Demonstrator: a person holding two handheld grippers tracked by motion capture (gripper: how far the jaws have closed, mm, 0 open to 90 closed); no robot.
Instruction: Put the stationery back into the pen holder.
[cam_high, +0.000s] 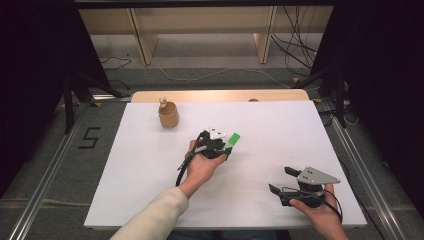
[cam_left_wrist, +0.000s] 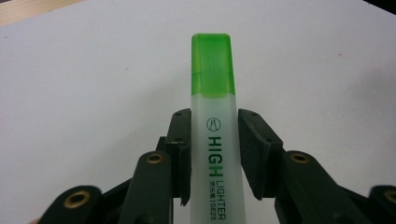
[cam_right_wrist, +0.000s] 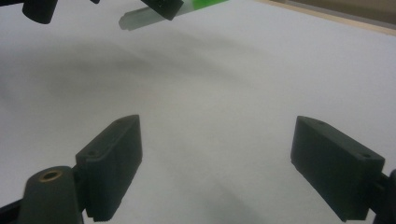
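Note:
A highlighter (cam_left_wrist: 214, 116) with a frosted white barrel and a green cap is clamped between the jaws of my left gripper (cam_left_wrist: 215, 140), cap pointing away from the hand. In the high view the left gripper (cam_high: 220, 145) hovers over the middle of the white table, and the green cap (cam_high: 233, 138) pokes out to its right. My right gripper (cam_high: 281, 181) rests near the front right of the table, jaws wide apart with nothing between them. In the right gripper view, its own pads (cam_right_wrist: 116, 163) frame bare white table, and the held highlighter (cam_right_wrist: 140, 18) hangs at the top.
A small wooden cup (cam_high: 168, 115) holding a little object stands at the back left of the white table (cam_high: 280, 125). A wooden strip (cam_high: 220, 95) runs along the far edge. Cables and shelf legs lie on the floor beyond.

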